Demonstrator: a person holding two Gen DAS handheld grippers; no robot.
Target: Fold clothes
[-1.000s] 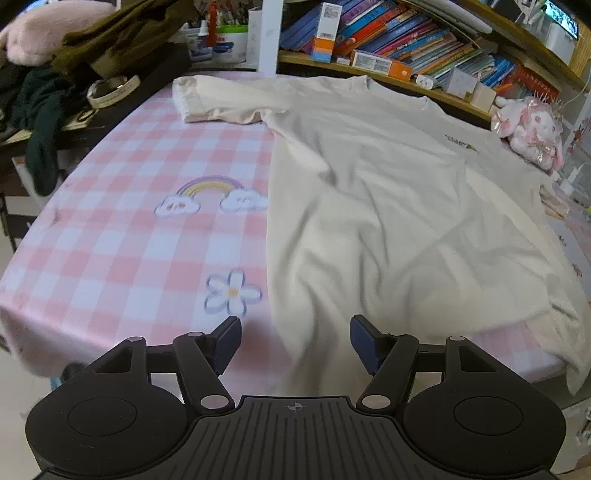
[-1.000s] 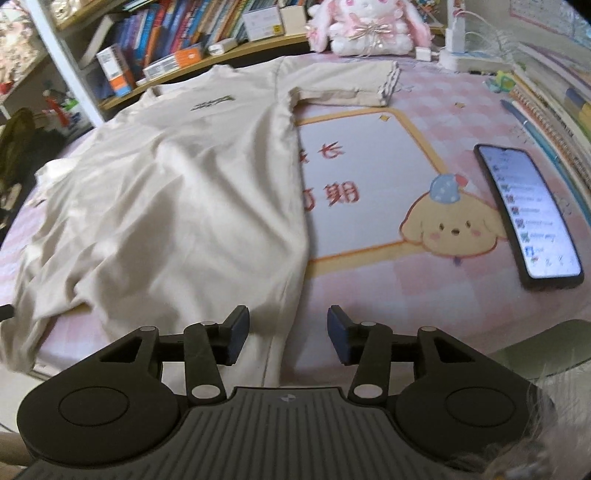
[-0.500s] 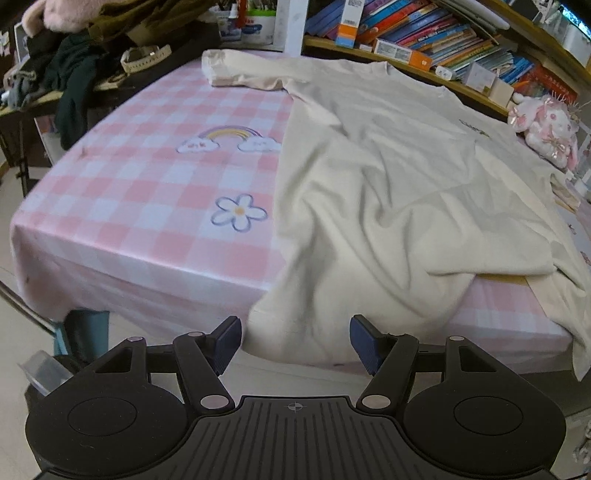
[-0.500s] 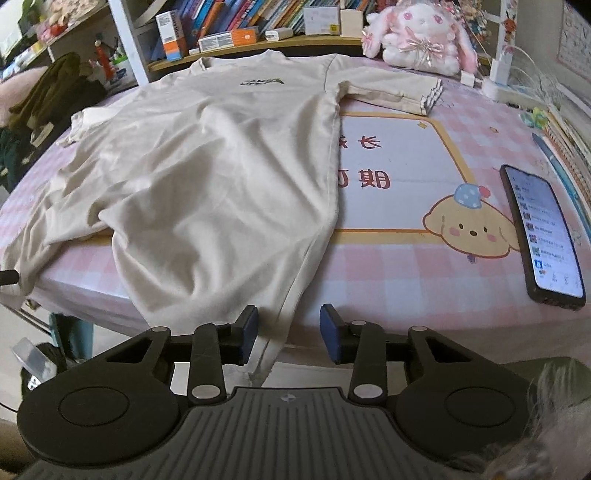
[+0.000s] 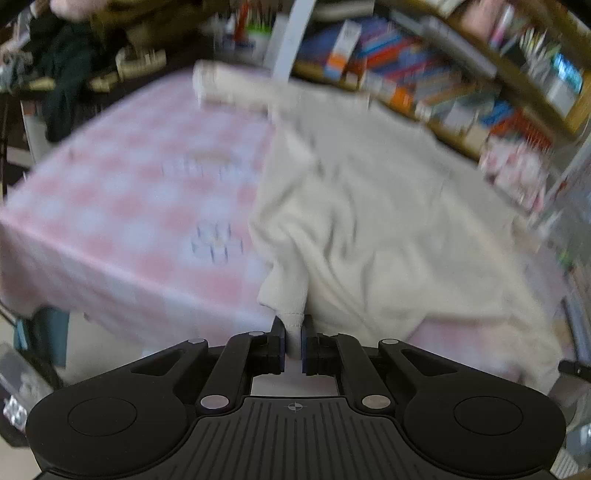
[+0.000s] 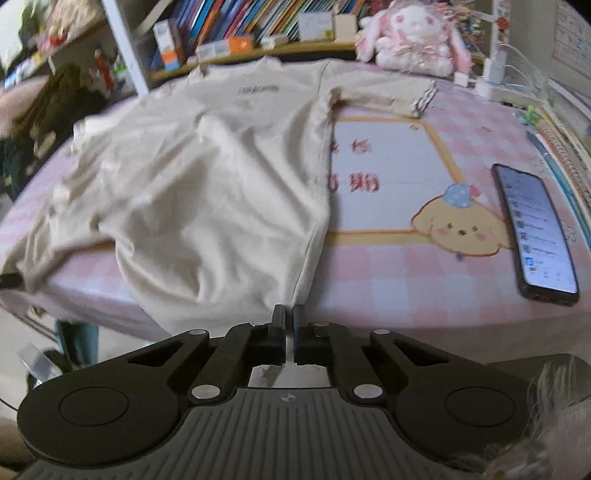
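Observation:
A cream T-shirt (image 5: pixel 369 229) lies spread on the pink checked tablecloth (image 5: pixel 122 206), collar toward the bookshelf, hem hanging over the near edge. My left gripper (image 5: pixel 293 341) is shut on the shirt's bottom left hem corner, and cloth bunches up between its pads. In the right wrist view the same T-shirt (image 6: pixel 207 184) shows a small dark chest print. My right gripper (image 6: pixel 289 325) is shut on the bottom right hem corner at the table's front edge. The left wrist view is blurred by motion.
A black phone (image 6: pixel 535 232) with a lit screen lies on the table at the right. A pink plush rabbit (image 6: pixel 410 37) and books (image 6: pixel 236 22) line the back shelf. Dark clothes (image 5: pixel 62 66) are piled on furniture at the far left. A printed mat (image 6: pixel 399 177) lies beside the shirt.
Both grippers went from open to shut, each taking hold of a hem corner of the shirt. The left view has started moving and the hem there is lifted and bunched.

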